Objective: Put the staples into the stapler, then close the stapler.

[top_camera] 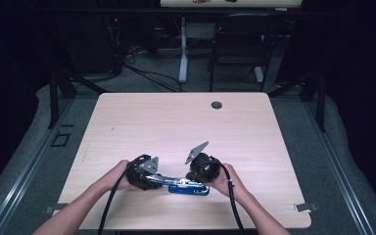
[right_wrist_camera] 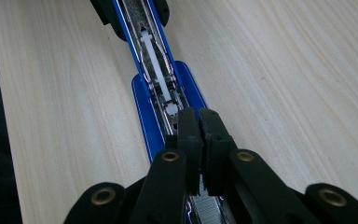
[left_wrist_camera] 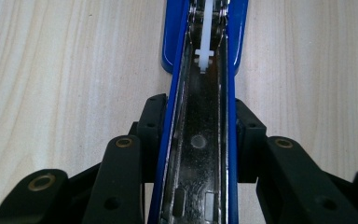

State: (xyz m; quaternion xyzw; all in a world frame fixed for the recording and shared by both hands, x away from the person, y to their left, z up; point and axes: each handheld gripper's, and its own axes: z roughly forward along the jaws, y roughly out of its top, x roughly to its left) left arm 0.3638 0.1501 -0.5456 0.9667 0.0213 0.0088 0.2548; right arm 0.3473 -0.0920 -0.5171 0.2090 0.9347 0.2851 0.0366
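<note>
Lying flat on the pale wooden desk [top_camera: 176, 122], a blue stapler [top_camera: 188, 186] sits between the two grippers, near the desk's edge on the person's side. Its top is swung open, so the bare metal staple channel [left_wrist_camera: 198, 154] runs out lengthwise from the left gripper [left_wrist_camera: 198, 140], whose two black jaws stand at a middling width and press against the channel's blue sides, one jaw on each flank. Ahead of those jaws a white plastic pusher [left_wrist_camera: 205, 42] lies in the channel, and beyond it the wider blue base [left_wrist_camera: 170, 42] rests on the wood.

From the opposite end, the right gripper [right_wrist_camera: 199, 126] has its jaws drawn tight together, pad against pad, with nothing seen between them (their tips sit over the stapler's middle line, just short of the white pusher's round end; whether they touch the metal cannot be told). Below those jaws a strip of staples [right_wrist_camera: 209, 212] shows. Farther ahead of the right gripper, the left gripper's black jaws flank the channel.

In the high view each gripper is held in one of the person's hands, cables trailing back toward the person.
</note>
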